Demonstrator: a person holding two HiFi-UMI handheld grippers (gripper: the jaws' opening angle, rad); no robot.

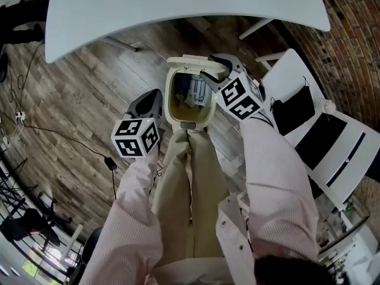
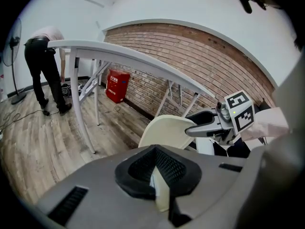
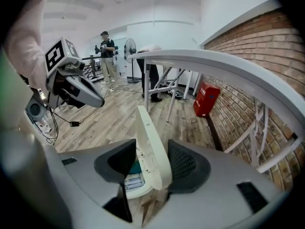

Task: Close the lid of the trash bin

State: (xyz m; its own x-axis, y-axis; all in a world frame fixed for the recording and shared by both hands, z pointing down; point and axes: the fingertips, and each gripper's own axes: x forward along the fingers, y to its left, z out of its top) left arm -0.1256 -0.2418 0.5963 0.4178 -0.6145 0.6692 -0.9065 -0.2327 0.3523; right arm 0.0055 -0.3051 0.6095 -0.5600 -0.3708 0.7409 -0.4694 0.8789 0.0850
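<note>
A cream trash bin stands on the wood floor in front of my legs, its lid raised at the far side, rubbish visible inside. In the head view my right gripper reaches over the bin's far right corner at the lid. The right gripper view shows the lid standing edge-on between the spread jaws of the right gripper, which is open. Left of the bin and apart from it, my left gripper hangs with its pads together. The left gripper faces the lid's back.
A white table overhangs the bin on the far side. A white folding chair with black fabric stands to the right against a brick wall. Cables cross the floor on the left. A red box sits by the wall; people stand far off.
</note>
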